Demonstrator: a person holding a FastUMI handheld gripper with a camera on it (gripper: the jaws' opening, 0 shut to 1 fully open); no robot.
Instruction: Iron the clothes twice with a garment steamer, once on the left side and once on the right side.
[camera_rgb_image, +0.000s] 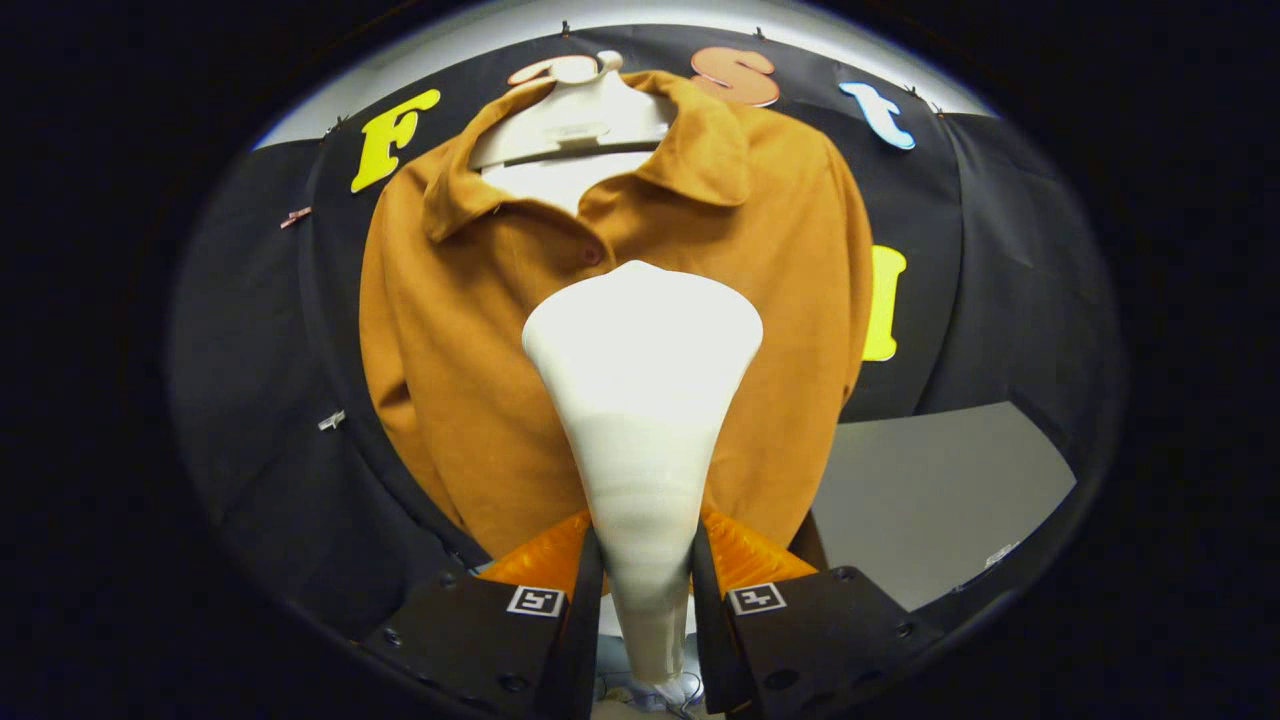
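Observation:
A brown collared shirt (470, 330) hangs on a white hanger (575, 120) against the booth's black wall, straight ahead of me. My gripper (645, 575) is shut on the white garment steamer (640, 400), both fingers pressing on its narrow handle. The steamer widens upward into a broad head that points at the shirt's middle, just below the top button (592, 255). The head covers the shirt's centre front; I cannot tell whether it touches the cloth.
Black cloth wall (260, 380) surrounds the shirt on both sides. A grey tabletop (930, 490) lies to the right, below the shirt's hem. A small clip (331, 420) sits on the cloth at the left.

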